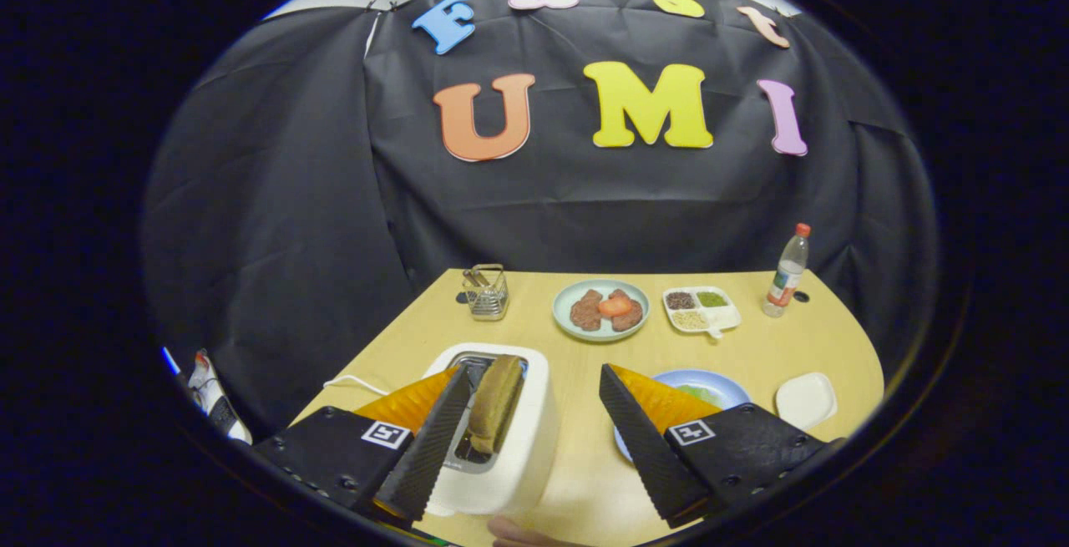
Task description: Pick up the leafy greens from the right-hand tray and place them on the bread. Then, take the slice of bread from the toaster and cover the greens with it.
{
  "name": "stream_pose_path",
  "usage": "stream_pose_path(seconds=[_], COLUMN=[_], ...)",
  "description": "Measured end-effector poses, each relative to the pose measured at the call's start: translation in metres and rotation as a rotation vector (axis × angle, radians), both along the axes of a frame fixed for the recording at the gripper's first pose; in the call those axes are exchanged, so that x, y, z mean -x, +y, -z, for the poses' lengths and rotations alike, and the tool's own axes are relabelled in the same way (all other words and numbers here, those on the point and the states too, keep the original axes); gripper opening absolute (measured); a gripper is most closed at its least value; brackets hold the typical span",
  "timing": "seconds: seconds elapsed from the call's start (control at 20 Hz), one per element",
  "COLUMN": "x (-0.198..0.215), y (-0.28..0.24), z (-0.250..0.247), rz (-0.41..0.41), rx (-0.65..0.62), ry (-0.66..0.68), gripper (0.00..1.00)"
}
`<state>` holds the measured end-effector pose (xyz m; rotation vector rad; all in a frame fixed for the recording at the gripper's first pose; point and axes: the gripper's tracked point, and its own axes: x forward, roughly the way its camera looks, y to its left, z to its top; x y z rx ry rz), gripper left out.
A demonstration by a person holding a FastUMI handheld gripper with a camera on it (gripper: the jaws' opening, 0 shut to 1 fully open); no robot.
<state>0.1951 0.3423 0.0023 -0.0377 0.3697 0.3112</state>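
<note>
A white toaster point(514, 447) stands on the wooden table point(585, 363), just ahead of and between my fingers. A browned bread slice point(494, 403) sticks upright out of its slot, close beside the left finger point(430, 438). My gripper point(531, 372) is open, its jaws wide apart above the toaster and touching nothing. Behind the right finger point(647, 438) lies a blue plate point(725, 387) with pale leafy greens point(697, 393) on it; the finger hides most of the plate. A small white tray point(806, 399) sits to the right of the plate.
Farther back are a green plate point(601, 311) with meat patties and a tomato slice, a divided white dish point(701, 309) of seeds, a bottle point(787, 273) and a wire basket point(487, 291). A white cord point(355, 382) runs left of the toaster. A fingertip point(518, 534) shows below.
</note>
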Motion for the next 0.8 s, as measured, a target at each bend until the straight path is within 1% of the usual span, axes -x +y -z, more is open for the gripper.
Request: stream_pose_path(seconds=[0.1,0.2,0.35,0.5,0.6,0.65,0.7,0.8], x=[-0.014,-0.020,-0.026,-0.025,-0.025,-0.022,-0.022,-0.019], y=[0.008,0.018,0.020,0.024,0.023,0.029,0.030,0.028], z=[0.007,0.021,0.025,0.038,0.048,0.049,0.046,0.044], rz=[0.027,0.043,0.073,0.069,0.078,0.055,0.045,0.039], rx=[0.056,0.086,0.098,0.102,0.098,0.084,0.096,0.106], ry=[-0.009,0.022,0.043,0.092,0.139,0.153,0.150,0.145], gripper=[0.96,0.93,0.75,0.57,0.38,0.29,0.20,0.11])
